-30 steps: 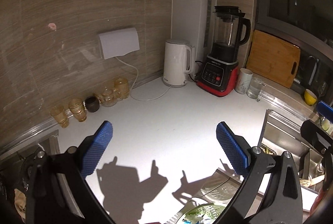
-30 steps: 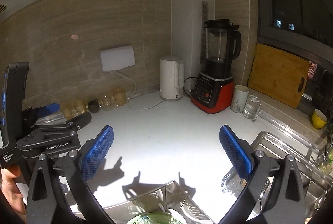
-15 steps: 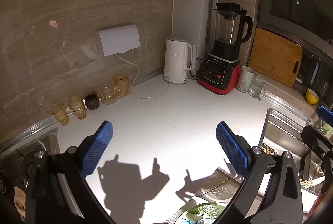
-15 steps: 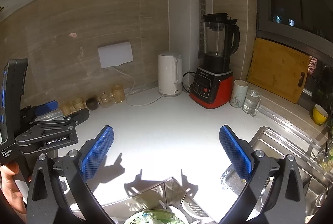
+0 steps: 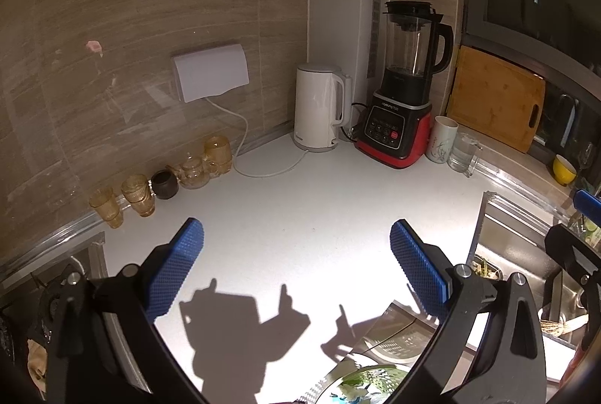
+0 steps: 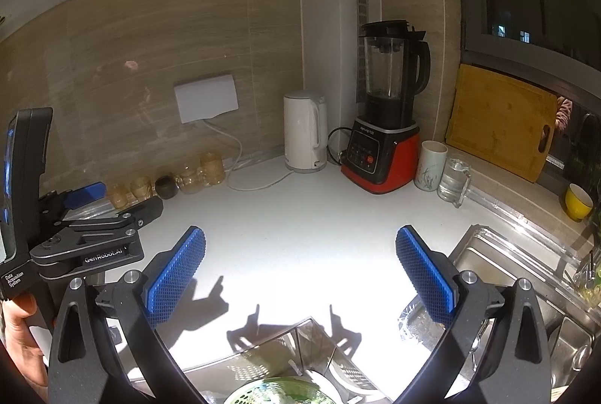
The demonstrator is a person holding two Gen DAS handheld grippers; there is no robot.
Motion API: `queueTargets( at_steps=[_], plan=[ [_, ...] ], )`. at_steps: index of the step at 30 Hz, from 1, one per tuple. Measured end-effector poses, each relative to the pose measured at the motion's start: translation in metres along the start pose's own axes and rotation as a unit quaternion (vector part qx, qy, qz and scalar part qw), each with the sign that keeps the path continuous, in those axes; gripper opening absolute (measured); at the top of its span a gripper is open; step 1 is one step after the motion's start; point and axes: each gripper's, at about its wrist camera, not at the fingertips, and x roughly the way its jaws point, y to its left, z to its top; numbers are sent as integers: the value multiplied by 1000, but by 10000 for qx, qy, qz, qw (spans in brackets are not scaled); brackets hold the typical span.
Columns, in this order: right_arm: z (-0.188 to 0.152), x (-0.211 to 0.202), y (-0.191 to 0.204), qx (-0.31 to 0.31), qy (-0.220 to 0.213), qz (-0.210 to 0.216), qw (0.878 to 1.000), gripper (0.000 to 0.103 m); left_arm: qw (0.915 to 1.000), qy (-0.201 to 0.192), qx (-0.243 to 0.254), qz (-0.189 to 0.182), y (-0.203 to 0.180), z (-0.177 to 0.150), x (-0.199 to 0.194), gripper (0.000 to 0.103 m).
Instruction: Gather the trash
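My left gripper is open and empty above the white counter. My right gripper is open and empty over the same counter. The left gripper also shows at the left edge of the right wrist view. A strainer with green scraps sits at the bottom edge below the left gripper; it also shows in the right wrist view. Some scraps lie in the sink. No trash lies between either pair of fingers.
A white kettle, a red and black blender, a white cup and a glass mug stand at the back. Amber glasses line the left wall. A cutting board leans at the right. A steel sink lies to the right.
Both cameras have drifted slightly, so the counter and appliances sit a little lower and closer. Both grippers stay open and empty.
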Motion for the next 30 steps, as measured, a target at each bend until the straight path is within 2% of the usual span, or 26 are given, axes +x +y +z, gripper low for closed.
queueTargets(
  at_steps=[30],
  plan=[
    [-3, 0, -3, -4, 14, -31, 10000, 101, 9999, 23, 102, -109, 0, 2, 3, 95]
  ],
)
